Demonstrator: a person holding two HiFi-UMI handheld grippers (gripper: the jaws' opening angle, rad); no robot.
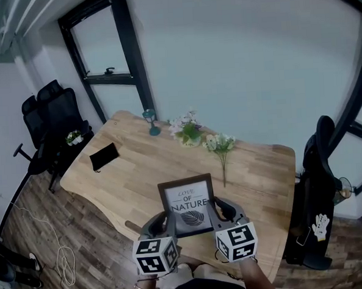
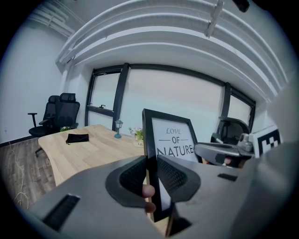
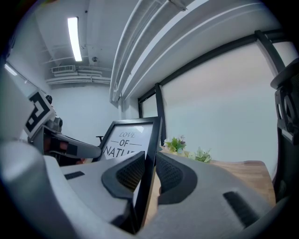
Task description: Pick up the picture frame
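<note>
**Frame gripped on both sides: keep it square**

You've got the picture frame (image 1: pixel 187 203) pinched from both sides. Left tongs (image 2: pixel 150 176) are clenched on its left rail and right tongs (image 3: pixel 148 169) on its right rail. In each gripper view the pads sit front & back of the thin black moulding. The frame stands roughly upright w/ the print facing you, top leaning back a bit, over the near edge of the tabletop (image 1: pixel 128 180). It looks clear of the wood, but the tongs hide the bottom edge in the head view, so I can't confirm that.

To do this step well:
- Both grips sit low on the rails, so the frame is prob. top-heavy. Keep both hands at matching height so it doesn't rock.
- Hold the gap between your hands constant. Drift apart & a rail could slide out of the pads; squeeze inward & you'd load the frame.
- Don't roll the wrists opposite ways, since that would twist it.
- Keep pad pressure steady, as the rail is narrow & gives little bite.
- Lift straight up. The flowers (image 1: pixel 189 133) & loose sprig (image 1: pixel 221 147) behind are well apart from the frame, so there's no need to go fwd.
</note>
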